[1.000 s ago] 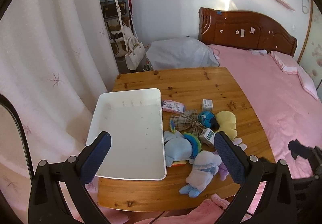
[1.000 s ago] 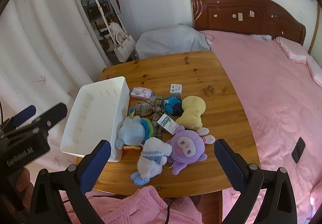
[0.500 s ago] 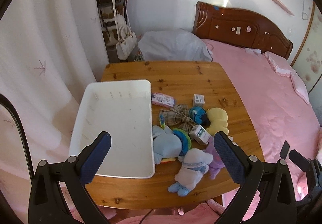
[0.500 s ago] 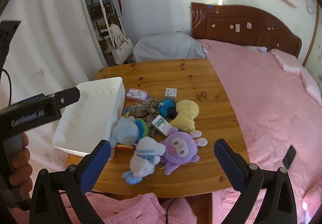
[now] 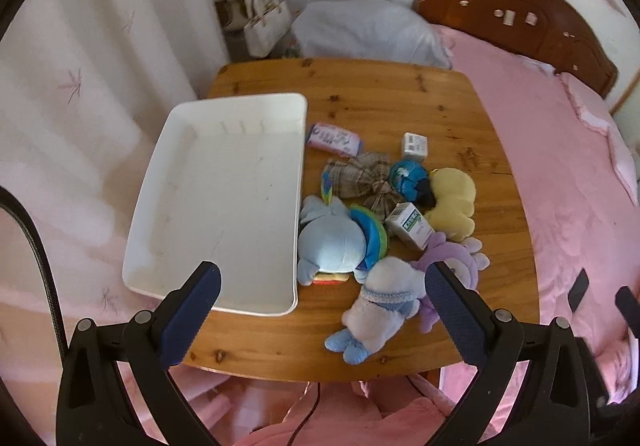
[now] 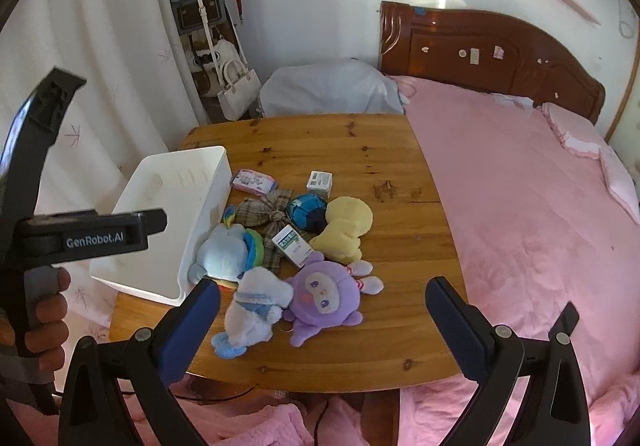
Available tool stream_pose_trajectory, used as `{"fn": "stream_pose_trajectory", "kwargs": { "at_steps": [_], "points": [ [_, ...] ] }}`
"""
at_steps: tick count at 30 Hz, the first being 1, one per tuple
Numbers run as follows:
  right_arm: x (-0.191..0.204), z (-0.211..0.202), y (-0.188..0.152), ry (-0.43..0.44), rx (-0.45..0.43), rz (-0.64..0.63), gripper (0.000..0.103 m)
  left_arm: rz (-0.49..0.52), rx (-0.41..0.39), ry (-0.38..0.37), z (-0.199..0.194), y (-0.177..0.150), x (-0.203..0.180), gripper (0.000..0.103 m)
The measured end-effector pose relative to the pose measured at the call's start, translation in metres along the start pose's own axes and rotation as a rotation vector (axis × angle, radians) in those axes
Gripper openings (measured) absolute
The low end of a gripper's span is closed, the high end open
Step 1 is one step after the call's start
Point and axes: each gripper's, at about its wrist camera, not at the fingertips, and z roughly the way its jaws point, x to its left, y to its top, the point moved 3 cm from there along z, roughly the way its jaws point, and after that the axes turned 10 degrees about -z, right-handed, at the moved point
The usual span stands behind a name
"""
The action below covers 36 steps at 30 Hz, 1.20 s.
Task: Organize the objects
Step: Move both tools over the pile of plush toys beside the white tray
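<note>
An empty white bin (image 5: 224, 205) (image 6: 168, 213) sits on the left of the wooden table (image 5: 400, 101) (image 6: 320, 137). Beside it lies a pile: a light-blue plush (image 5: 332, 242) (image 6: 228, 250), a white and blue plush (image 5: 380, 306) (image 6: 252, 310), a purple plush (image 5: 452, 262) (image 6: 324, 294), a yellow plush (image 5: 454, 201) (image 6: 346, 226), a plaid bow (image 5: 364, 181) (image 6: 268, 213), a blue ball (image 5: 408, 177) (image 6: 308, 211), two small boxes (image 5: 410, 224) (image 6: 294, 244) and a pink packet (image 5: 334, 137) (image 6: 254, 181). My left gripper (image 5: 320, 286) hangs open above the near table edge. My right gripper (image 6: 322, 298) is open too, above the purple plush.
A bed with a pink cover (image 6: 520, 205) and a wooden headboard (image 6: 480, 49) fills the right side. White curtains (image 5: 80, 85) hang on the left. A coat stand with bags (image 6: 208, 25) and a grey covered bundle (image 6: 328, 89) stand behind the table.
Both grippers rose and tilted down, so the table sits lower and fuller in view. The left gripper's body now shows at the left of the right wrist view. The objects have not moved.
</note>
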Motion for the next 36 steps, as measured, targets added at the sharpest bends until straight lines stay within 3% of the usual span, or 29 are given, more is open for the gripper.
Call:
{"fn": "stream_pose_trajectory", "kwargs": {
  "at_steps": [14,19,26,36],
  "points": [
    [-0.034,0.035,0.020,0.257,-0.008,-0.085,0.103,-0.086,-0.017,0.137,0.005,-0.014,-0.013,0.102],
    [-0.038,0.058,0.024,0.361,0.035,-0.124,0.103,-0.112,-0.025,0.208,0.011,-0.024,-0.016,0.102],
    [-0.043,0.098,0.022,0.465,0.134,-0.159,0.103,-0.144,0.023,0.255,0.031,-0.036,-0.024,0.102],
    [-0.055,0.157,0.016,0.581,0.304,-0.072,0.103,-0.055,0.070,0.300,0.061,-0.054,-0.038,0.102]
  ]
}}
